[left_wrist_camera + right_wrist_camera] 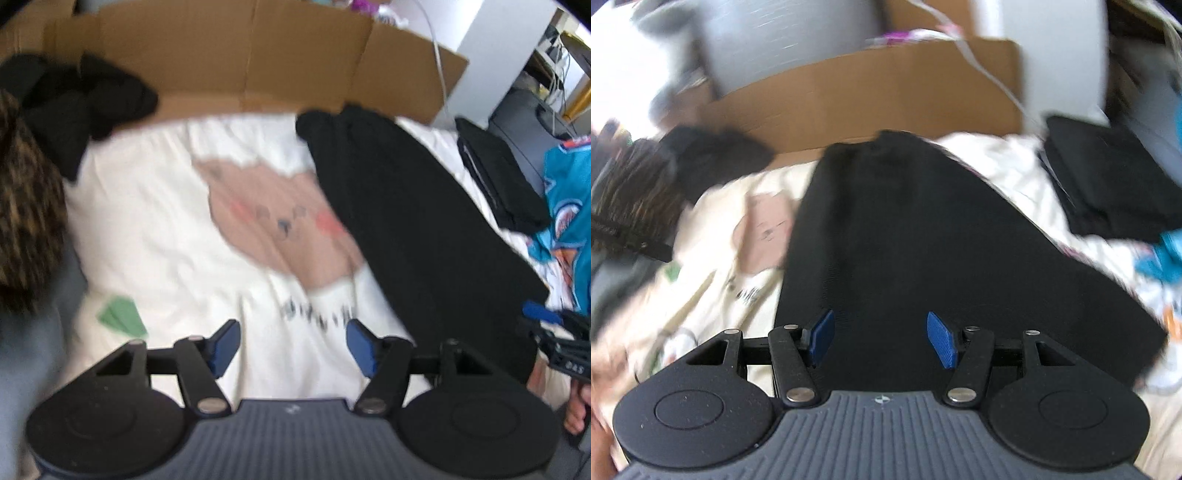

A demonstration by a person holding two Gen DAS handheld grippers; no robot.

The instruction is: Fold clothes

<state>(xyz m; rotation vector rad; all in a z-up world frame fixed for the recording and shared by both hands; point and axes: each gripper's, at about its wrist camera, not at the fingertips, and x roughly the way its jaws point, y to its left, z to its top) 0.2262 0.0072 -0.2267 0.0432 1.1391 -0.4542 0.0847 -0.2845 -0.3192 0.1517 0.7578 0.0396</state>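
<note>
Lying flat on the cream printed bedsheet (155,221), a long black folded garment (923,240) is being hovered over by the right gripper (881,338), its fingers released and empty. The left gripper (291,345), beside the garment over bare sheet, is likewise released. Sheet may be pinched along with cloth, dragging the fold askew.

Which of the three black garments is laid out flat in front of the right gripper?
The long black garment in the middle of the bed, spread flat. The black one at far left is crumpled; the one at right is a folded pile.
</note>
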